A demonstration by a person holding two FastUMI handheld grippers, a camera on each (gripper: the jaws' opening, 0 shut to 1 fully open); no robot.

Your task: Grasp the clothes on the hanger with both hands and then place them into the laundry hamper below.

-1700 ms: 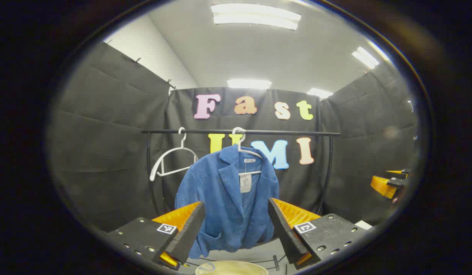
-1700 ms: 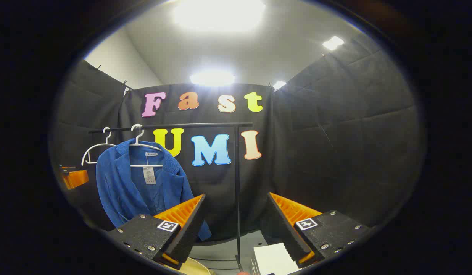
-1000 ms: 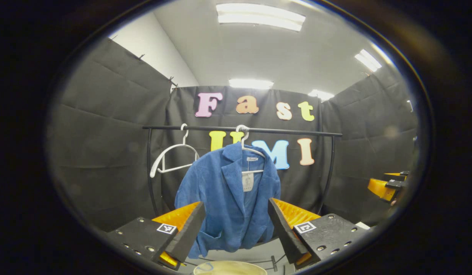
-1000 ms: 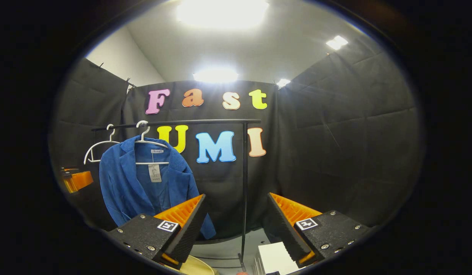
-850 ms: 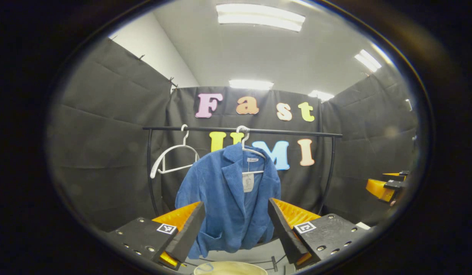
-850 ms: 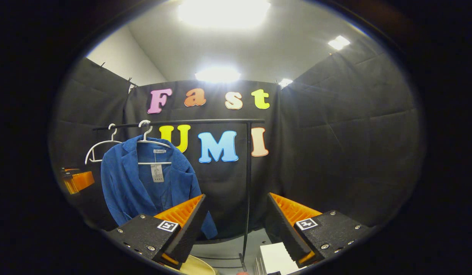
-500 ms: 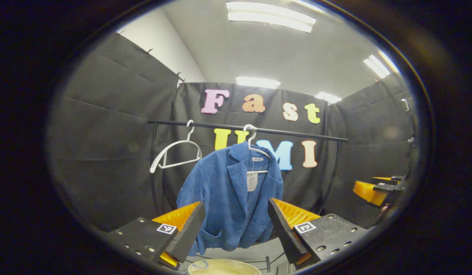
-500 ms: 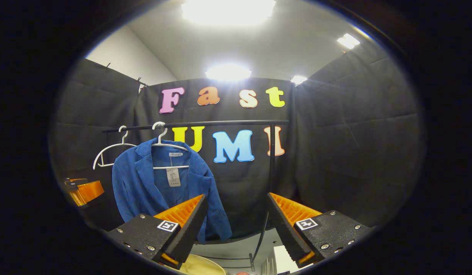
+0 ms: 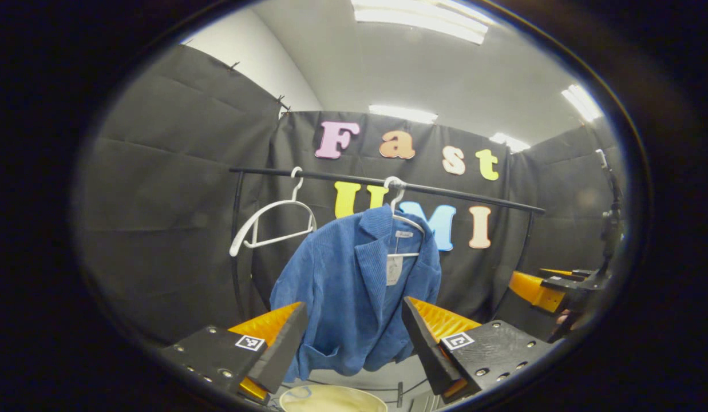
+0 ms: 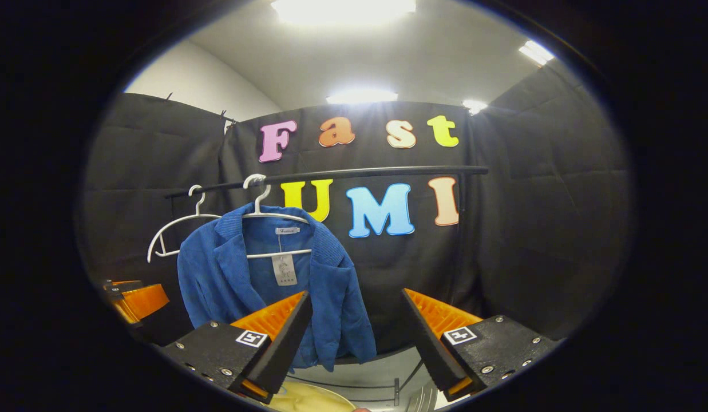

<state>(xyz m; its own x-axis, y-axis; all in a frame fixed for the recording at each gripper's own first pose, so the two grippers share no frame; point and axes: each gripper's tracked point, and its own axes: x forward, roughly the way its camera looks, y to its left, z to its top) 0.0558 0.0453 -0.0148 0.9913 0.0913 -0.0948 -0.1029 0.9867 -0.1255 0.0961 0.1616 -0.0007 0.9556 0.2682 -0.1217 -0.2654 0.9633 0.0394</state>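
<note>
Nearest, left tongs (image 9: 354, 343) spread wide, gripping nothing, above the cream laundry hamper (image 9: 332, 399) rim; right tongs (image 10: 354, 343) likewise apart and empty. Beyond, blue corduroy jacket (image 9: 354, 297) draped on a white hanger (image 9: 400, 220) from the black rail (image 9: 388, 186), bare second hanger (image 9: 273, 226) alongside. Right tongs seen from the left gripper view at far right, hand beneath.

Blue corduroy jacket (image 9: 354, 292) (image 10: 230, 286), open at the front, paper tag at the collar, hanging on a white hanger (image 9: 400, 212) (image 10: 268, 214), cream laundry hamper (image 9: 331, 399) (image 10: 313, 400) rim below the jacket
</note>
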